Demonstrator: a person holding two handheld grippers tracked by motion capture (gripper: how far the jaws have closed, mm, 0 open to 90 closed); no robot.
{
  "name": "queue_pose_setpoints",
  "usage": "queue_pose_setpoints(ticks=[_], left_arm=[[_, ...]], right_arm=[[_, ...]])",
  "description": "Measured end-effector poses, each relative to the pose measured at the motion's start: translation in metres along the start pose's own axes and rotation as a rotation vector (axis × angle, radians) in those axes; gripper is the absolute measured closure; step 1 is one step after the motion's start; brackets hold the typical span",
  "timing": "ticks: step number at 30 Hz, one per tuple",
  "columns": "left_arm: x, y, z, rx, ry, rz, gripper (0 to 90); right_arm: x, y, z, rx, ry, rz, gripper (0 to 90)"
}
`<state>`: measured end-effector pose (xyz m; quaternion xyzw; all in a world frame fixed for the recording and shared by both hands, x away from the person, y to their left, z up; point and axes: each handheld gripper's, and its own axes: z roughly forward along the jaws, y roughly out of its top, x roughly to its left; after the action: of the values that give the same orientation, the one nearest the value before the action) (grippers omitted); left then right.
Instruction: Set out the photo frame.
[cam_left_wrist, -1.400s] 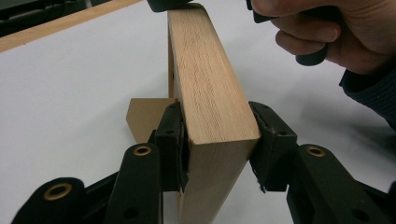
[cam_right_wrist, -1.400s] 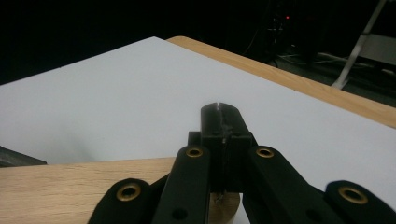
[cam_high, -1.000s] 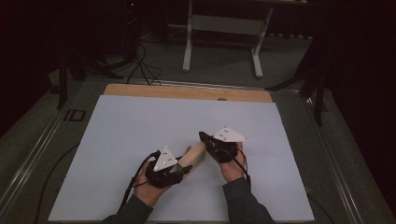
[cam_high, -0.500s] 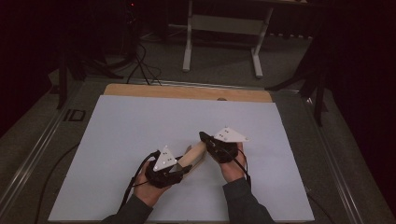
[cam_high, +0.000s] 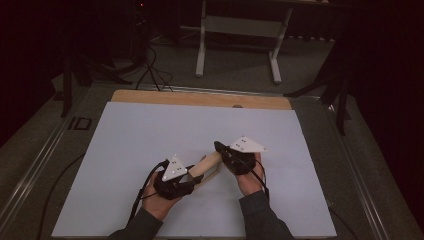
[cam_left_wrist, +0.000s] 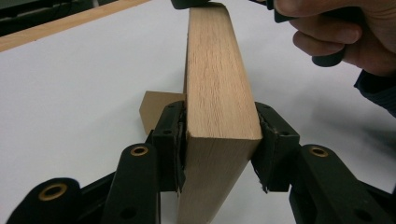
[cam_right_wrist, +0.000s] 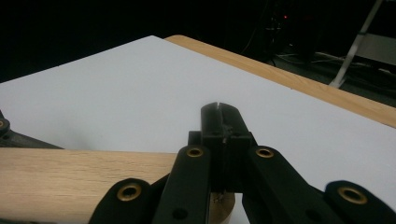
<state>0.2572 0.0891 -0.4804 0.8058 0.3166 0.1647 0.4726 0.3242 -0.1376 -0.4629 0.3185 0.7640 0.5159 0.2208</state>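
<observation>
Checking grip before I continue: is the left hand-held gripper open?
No, its jaws press both sides of the wooden block in the left gripper view.

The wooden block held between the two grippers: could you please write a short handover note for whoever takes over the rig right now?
Left gripper: shut on the near end of the wooden block, one jaw on each side face.
Right gripper: jaws look closed together above the block's far end; whether they pinch the wood is hidden.
Block: spans between both grippers over the white sheet, near the person's edge of the table. A small brown piece sits just behind it by the left gripper; I cannot tell whether they touch.
Done: block gripped on the left.
Left: confirm the right grip before moving anything.
</observation>
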Motion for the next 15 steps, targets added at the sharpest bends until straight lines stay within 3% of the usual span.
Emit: queue_pose_setpoints(ticks=[15], left_arm=[[0.0023, -0.0004, 0.0002, 0.011, 0.037, 0.000, 56.9]], right_arm=[[-0.0006, -0.0002, -0.0015, 0.003, -0.003, -0.004, 89.7]])
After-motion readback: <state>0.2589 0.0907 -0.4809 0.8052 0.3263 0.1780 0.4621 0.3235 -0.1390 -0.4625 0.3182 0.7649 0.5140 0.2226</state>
